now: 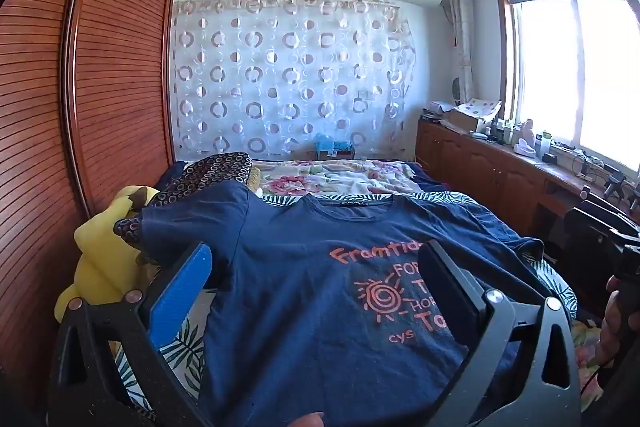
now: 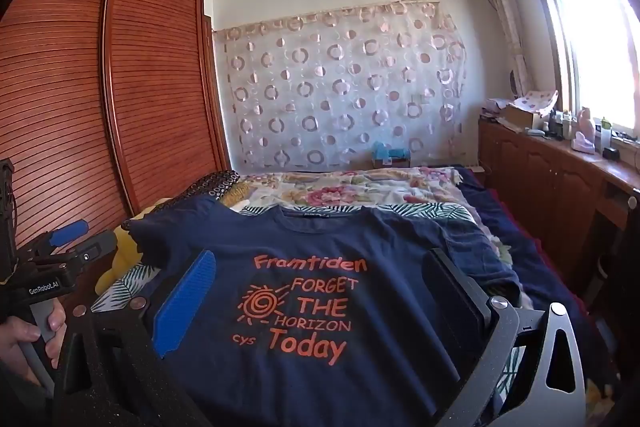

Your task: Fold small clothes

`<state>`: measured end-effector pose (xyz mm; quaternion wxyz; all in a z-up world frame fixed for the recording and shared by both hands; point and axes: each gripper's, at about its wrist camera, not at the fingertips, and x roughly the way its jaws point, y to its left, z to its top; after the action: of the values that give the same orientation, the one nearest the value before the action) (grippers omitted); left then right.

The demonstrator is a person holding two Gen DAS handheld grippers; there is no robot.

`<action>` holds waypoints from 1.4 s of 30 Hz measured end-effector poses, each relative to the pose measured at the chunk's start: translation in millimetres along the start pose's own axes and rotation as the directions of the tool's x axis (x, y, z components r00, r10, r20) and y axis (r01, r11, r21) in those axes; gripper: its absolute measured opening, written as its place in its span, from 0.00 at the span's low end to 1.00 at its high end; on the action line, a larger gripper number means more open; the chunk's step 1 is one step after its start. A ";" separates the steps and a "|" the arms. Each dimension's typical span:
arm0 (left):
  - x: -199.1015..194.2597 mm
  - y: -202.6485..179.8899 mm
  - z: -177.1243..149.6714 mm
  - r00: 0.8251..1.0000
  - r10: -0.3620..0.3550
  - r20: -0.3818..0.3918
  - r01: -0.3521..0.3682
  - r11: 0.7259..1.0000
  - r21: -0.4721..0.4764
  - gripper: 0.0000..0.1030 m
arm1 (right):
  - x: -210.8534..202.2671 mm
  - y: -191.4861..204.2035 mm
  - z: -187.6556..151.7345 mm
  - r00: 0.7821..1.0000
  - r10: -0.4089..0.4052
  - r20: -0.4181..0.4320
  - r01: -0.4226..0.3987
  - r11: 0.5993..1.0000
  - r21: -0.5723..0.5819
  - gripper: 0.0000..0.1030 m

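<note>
A navy blue T-shirt (image 1: 304,267) with orange print lies spread flat, front up, on the bed, collar at the far end. It also shows in the right wrist view (image 2: 360,251). My left gripper (image 1: 316,267) hovers above its lower left part, jaws wide open and empty. My right gripper (image 2: 320,275) hovers above the shirt's lower middle, over the print, jaws wide open and empty. The left gripper's body shows at the left edge of the right wrist view (image 2: 60,259).
A leaf-print sheet (image 1: 180,347) lies under the shirt, a floral blanket (image 1: 328,179) beyond it. A yellow plush toy (image 1: 104,259) and a dark ring-pattern cloth (image 1: 208,171) lie at the left. A wooden wardrobe (image 1: 100,87) stands left; low cabinets (image 1: 500,171) run right.
</note>
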<state>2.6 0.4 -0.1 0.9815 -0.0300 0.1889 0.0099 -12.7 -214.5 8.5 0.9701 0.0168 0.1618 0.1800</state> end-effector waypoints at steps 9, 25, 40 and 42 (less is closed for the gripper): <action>-1.2 -8.3 -1.3 0.999 0.009 0.036 -0.010 1.000 0.019 1.00 | -0.7 -0.3 -1.6 1.000 0.004 0.004 -0.004 1.000 -0.005 1.00; -14.4 -9.6 4.7 0.999 0.005 0.052 -0.006 0.999 0.032 1.00 | 1.3 2.5 -1.5 1.000 0.006 0.004 -0.006 1.000 -0.006 1.00; -15.9 -11.6 5.2 0.998 0.007 0.056 -0.009 0.999 0.036 1.00 | 0.1 3.6 -1.2 1.000 0.010 0.002 -0.010 1.000 -0.004 1.00; -17.1 -12.5 6.4 0.998 0.006 0.058 -0.008 0.999 0.037 1.00 | 1.6 2.9 -1.6 1.000 0.009 0.002 -0.009 1.000 -0.004 1.00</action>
<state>-10.5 -11.8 12.9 0.9869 -0.0105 0.1609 0.0107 -12.7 -211.3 6.8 0.9695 0.0159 0.1603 0.1849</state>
